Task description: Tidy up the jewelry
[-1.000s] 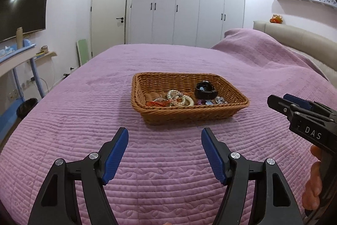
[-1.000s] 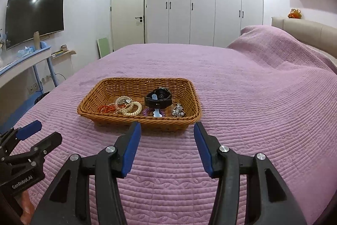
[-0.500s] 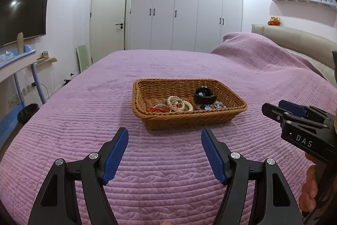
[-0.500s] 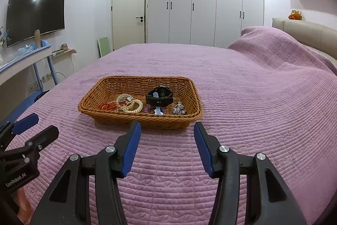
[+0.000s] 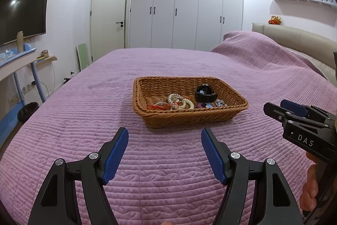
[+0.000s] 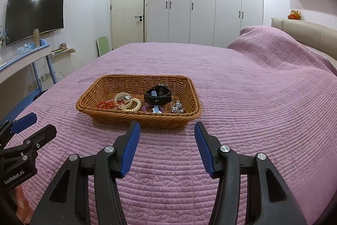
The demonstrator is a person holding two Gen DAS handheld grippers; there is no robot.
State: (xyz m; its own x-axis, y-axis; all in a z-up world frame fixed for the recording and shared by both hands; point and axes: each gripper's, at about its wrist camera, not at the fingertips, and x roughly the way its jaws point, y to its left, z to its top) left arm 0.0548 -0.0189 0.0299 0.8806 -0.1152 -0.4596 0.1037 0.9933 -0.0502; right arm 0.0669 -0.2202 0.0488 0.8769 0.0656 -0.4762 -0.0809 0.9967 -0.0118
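A wicker basket [image 5: 236,105] [image 6: 189,117] sits on the purple bedspread. In it lie a black watch [image 5: 205,93] [image 6: 158,95], a cream bead bracelet [image 5: 188,103] [image 6: 132,105], a red cord bracelet [image 5: 157,107] [image 6: 104,104], a silver piece [image 5: 220,102] [image 6: 177,108] and a purple piece [image 6: 146,108]. My left gripper [image 5: 164,143] is open and empty, short of the basket's near side. My right gripper [image 6: 166,136] is open and empty, just short of the basket's near rim. Each gripper shows at the edge of the other's view.
The bed [image 6: 252,119] fills the foreground, with a raised covered mound [image 6: 273,43] and headboard [image 6: 305,31] at the right. A desk [image 6: 23,60] and TV [image 6: 33,14] are at the left, a wardrobe [image 6: 200,10] and door [image 6: 126,12] behind.
Both grippers have drawn back and lowered slightly, so the basket looks a little farther and flatter. Both stayed open and empty. The basket's contents have not moved.
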